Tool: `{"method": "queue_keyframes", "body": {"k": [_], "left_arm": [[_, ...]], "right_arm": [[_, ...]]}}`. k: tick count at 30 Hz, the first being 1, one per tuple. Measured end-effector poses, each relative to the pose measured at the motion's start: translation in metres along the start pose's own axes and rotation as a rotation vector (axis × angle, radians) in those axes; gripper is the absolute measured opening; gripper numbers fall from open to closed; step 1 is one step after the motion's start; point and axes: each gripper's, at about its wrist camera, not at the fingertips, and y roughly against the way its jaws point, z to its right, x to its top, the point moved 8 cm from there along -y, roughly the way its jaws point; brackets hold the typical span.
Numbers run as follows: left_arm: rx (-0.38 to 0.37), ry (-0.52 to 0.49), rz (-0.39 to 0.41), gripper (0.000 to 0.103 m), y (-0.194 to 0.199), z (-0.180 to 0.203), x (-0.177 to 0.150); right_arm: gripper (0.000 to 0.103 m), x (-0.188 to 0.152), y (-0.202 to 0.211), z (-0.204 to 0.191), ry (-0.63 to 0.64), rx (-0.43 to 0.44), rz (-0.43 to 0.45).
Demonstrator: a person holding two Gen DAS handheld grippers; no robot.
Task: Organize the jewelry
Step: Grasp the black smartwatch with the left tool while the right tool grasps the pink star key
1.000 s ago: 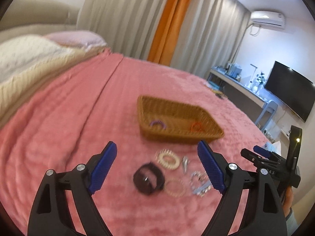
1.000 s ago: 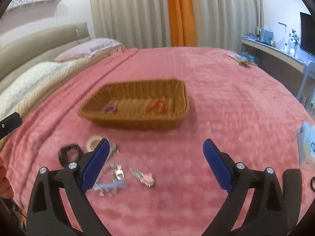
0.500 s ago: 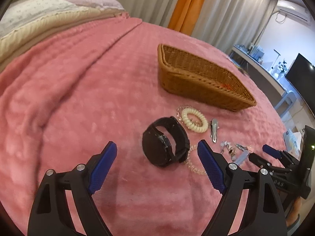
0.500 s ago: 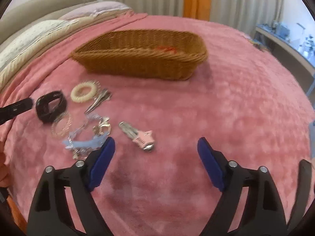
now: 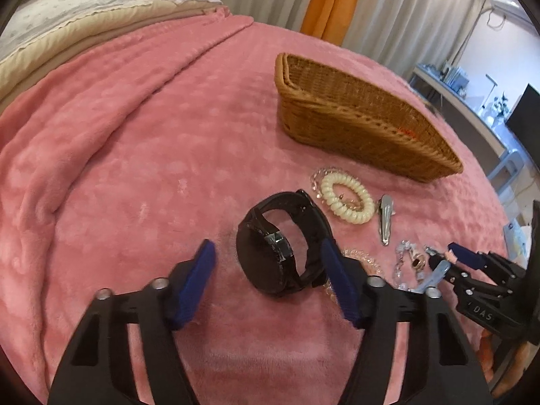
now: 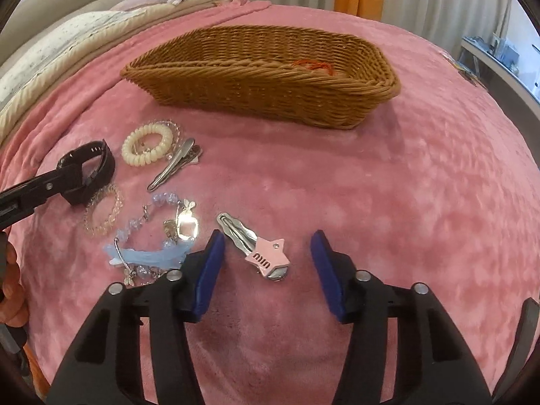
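Left tool [image 5: 266,266]: wide apart, holding nothing; your pads straddle the watch [image 5: 281,244], right pad just beside the strap, left pad still clear of it.
Right tool [image 6: 266,263]: wide apart, empty; the star clip [image 6: 258,244] lies between your pads, touching neither.
Watch, handling: judged the heaviest piece here, with a stiff case and a springy strap loop. Take it across the case and strap; the glass face [image 5: 280,246] looks slick, so keep your pads off it.
Watch, look: black, lying on its side on the bed [image 5: 135,135], strap closed in a loop.
Star clip, handling: judged light, thin and rigid, sunk a little in the plush. Pinch it across the pink star end; the bare metal tongue will likely slide.
Star clip, look: pink star with lettering on a wavy silver snap clip, lying at a slant.
Nearby: cream coil tie [image 6: 148,146], silver clip [image 6: 173,168], clear bead bracelet [image 6: 103,214], a tangle of blue beads and charms [image 6: 152,239]. Soft and snag-prone; you could drag them.
Basket [image 6: 256,87]: wicker, well beyond the pile; something red shows at its rim. The rest of its inside is hidden.
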Motion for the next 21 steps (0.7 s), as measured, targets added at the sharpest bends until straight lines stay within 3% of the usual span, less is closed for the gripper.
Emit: {"method": "queue_keyframes", "body": {"k": [2,3,9,15,21], "left_arm": [[0.003,0.004,-0.01,0.048,-0.002,-0.002,-0.001],[0.0,0.003,-0.012,0.036,-0.002,-0.003,0.0],[-0.055,-0.021,-0.02,0.019,0.007,-0.009,0.0],[-0.091,-0.045,-0.024,0.017,0.01,-0.015,-0.001],[-0.098,-0.059,-0.023,0.023,0.009,-0.012,-0.003]], "right_arm": [[0.032,-0.003,0.003,-0.002,-0.001,0.014,0.001],[0.028,-0.004,0.004,-0.002,-0.003,0.02,-0.001],[0.02,-0.015,0.014,-0.001,-0.08,0.053,-0.014],[0.02,-0.03,0.027,-0.014,-0.103,0.102,-0.028],[0.021,-0.039,0.032,-0.016,-0.068,0.083,-0.01]]}}
